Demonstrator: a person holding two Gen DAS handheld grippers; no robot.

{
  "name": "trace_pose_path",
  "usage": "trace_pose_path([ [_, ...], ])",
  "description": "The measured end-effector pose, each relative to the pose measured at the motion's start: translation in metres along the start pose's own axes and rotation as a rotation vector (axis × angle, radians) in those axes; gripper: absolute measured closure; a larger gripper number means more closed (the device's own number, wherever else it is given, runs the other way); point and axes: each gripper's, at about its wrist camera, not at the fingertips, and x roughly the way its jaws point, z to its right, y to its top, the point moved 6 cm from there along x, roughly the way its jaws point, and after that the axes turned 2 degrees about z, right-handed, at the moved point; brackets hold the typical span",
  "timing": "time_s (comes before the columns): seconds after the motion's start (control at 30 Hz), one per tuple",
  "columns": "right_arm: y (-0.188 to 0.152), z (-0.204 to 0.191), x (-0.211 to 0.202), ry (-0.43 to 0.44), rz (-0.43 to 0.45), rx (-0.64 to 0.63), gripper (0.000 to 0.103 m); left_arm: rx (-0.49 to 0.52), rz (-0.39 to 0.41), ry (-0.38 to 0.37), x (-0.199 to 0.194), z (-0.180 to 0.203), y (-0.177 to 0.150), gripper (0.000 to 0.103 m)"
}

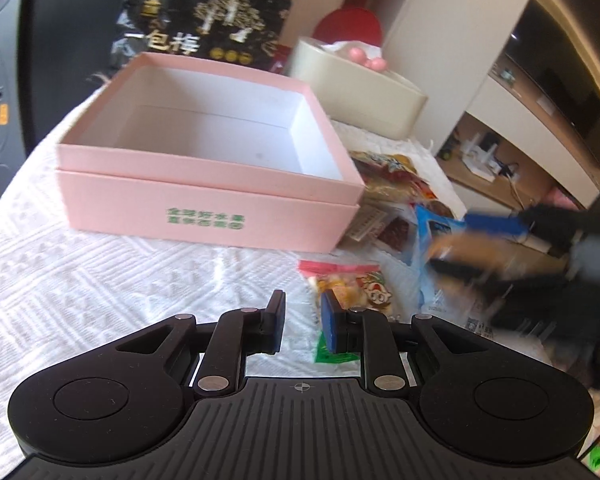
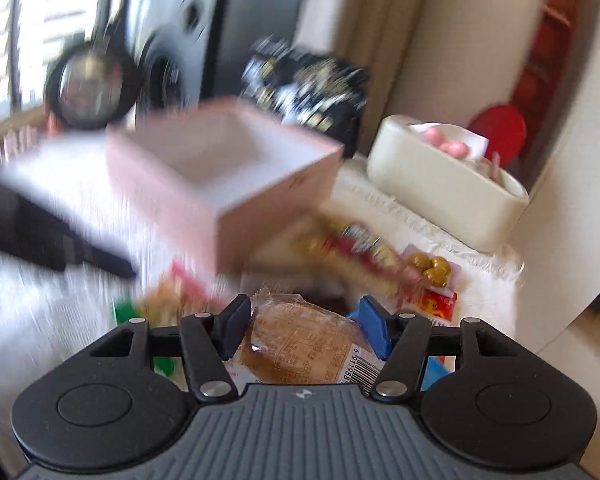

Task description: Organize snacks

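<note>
An empty pink box [image 1: 220,148] stands open on the white cloth; it is blurred in the right wrist view [image 2: 220,176]. My left gripper [image 1: 302,326] is open and empty, low over the cloth in front of the box, with a candy bag [image 1: 356,288] just past its right finger. My right gripper [image 2: 304,328] is shut on a wrapped brown bread [image 2: 300,344] and shows blurred at the right of the left wrist view [image 1: 480,240]. Several snack packets [image 1: 396,184] lie right of the box.
A cream tub [image 1: 360,84] with pink balls stands behind the snacks, also in the right wrist view [image 2: 448,184]. A large black bag [image 1: 204,28] leans behind the box. A packet of green olives [image 2: 432,268] lies near the cloth's right edge.
</note>
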Motion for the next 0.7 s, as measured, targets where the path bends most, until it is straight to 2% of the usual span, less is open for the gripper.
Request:
trace_pose_path([
  [0.1,-0.005,-0.025,0.010,-0.024,0.019,-0.044,0.043,-0.009,0.016,0.029,-0.011,-0.008,-0.001,0.081],
  [0.13,-0.004,-0.033,0.011,0.000,0.027,-0.034,0.043,-0.013,0.022,0.036,-0.015,-0.012,-0.002,0.081],
  [0.23,0.001,-0.059,0.006,0.173,0.036,0.058,0.043,-0.013,0.035,0.065,-0.025,-0.022,-0.003,0.081],
  [0.3,0.003,-0.074,0.003,0.231,0.049,0.084,0.043,-0.003,0.039,0.088,-0.032,-0.028,-0.003,0.080],
  [0.4,-0.001,-0.083,0.000,0.195,0.069,0.082,0.043,0.014,0.041,0.117,-0.039,-0.033,-0.004,0.080],
  [0.5,-0.011,-0.068,-0.004,0.080,0.080,0.087,0.041,-0.003,0.027,0.104,-0.041,-0.031,-0.004,0.081],
  [0.53,-0.013,-0.062,-0.008,0.077,0.102,0.098,0.040,-0.002,0.025,0.081,-0.041,-0.027,-0.003,0.081],
  [0.63,-0.021,-0.045,-0.030,0.134,0.147,0.165,0.024,0.037,0.015,0.012,-0.037,-0.001,-0.002,0.081],
  [0.7,-0.024,-0.032,-0.041,0.126,0.174,0.191,0.023,0.065,-0.003,-0.031,-0.033,0.017,-0.004,0.080],
])
